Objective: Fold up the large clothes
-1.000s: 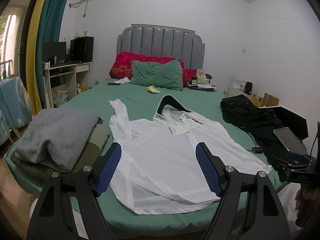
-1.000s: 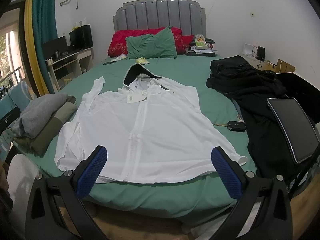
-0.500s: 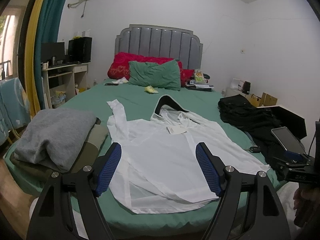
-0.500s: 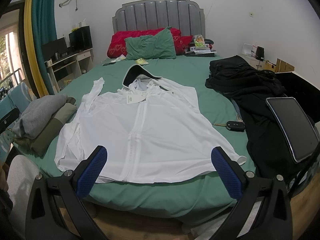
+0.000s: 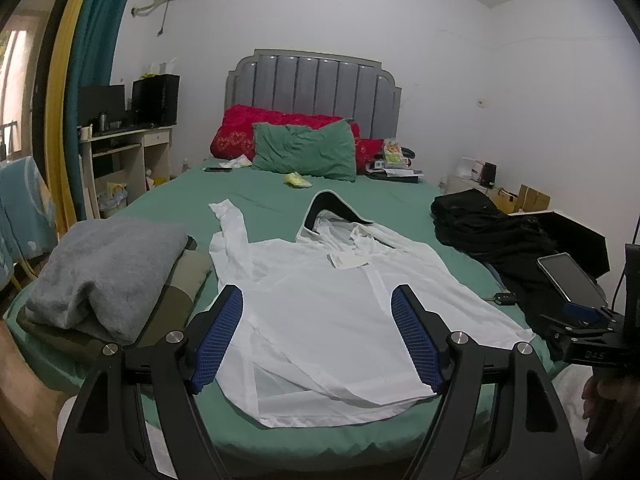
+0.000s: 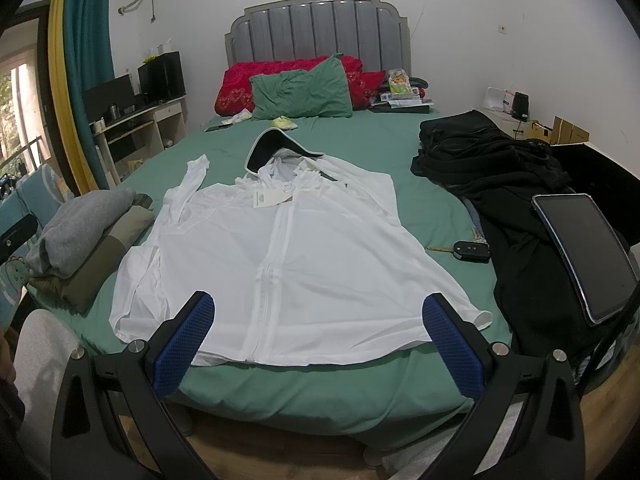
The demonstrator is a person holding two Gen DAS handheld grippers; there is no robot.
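Green bed (image 6: 420,204), white jacket (image 6: 304,256) flat, one sleeve tucked unseen, left gripper (image 5: 318,336) and right gripper (image 6: 318,344) empty, spread wide.

Both wrist views from the bed's (image 5: 248,200) foot toward the headboard (image 6: 320,28), side by side.

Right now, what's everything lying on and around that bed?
white hooded jacket: one, white with a dark-lined hood, spread flat mid-bed
paper tag: one, white, on the jacket's chest
folded clothes: one stack, grey over olive, left bed edge
black clothes: one heap, right side of bed
tablet: one, dark screen, leaning on the black heap
car key: one, black, on the sheet beside the heap
pillows: green in front of red, at the headboard
desk: one, pale, left of bed
left gripper: open, blue pads, empty
right gripper: open, blue pads, empty
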